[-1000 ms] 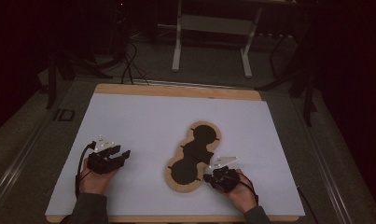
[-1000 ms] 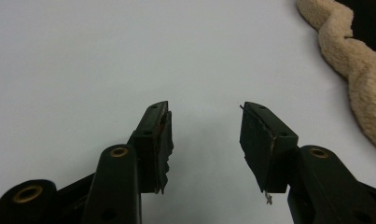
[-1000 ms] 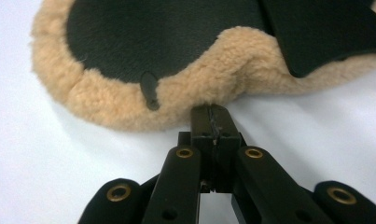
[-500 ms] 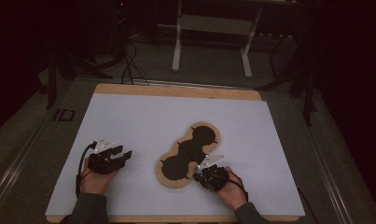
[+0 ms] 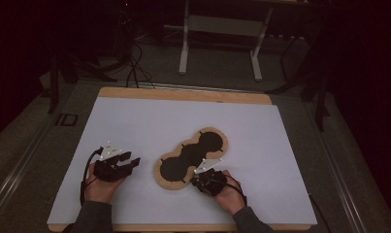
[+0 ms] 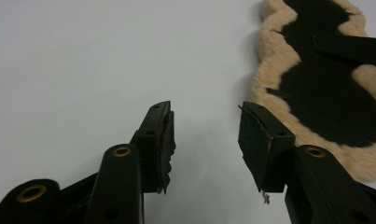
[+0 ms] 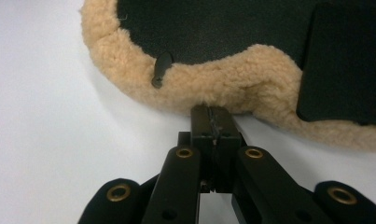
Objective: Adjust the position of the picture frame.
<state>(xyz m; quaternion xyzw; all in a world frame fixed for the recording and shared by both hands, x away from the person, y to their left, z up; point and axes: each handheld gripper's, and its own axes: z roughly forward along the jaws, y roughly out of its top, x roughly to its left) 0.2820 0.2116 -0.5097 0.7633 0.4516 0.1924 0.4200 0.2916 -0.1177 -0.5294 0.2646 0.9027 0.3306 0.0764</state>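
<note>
Dragged leftward, fleece pad follows my right gripper, seemingly pinching its edge; left gripper waits, jaws apart.

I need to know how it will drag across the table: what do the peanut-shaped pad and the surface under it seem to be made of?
The pad: its tan rim looks like curly fleece or sheepskin pile, and its black centre like matte, finely woven fabric. The table surface: smooth, matte white sheet, perhaps paper or laminate, over a wooden board seen at the far edge.
</note>
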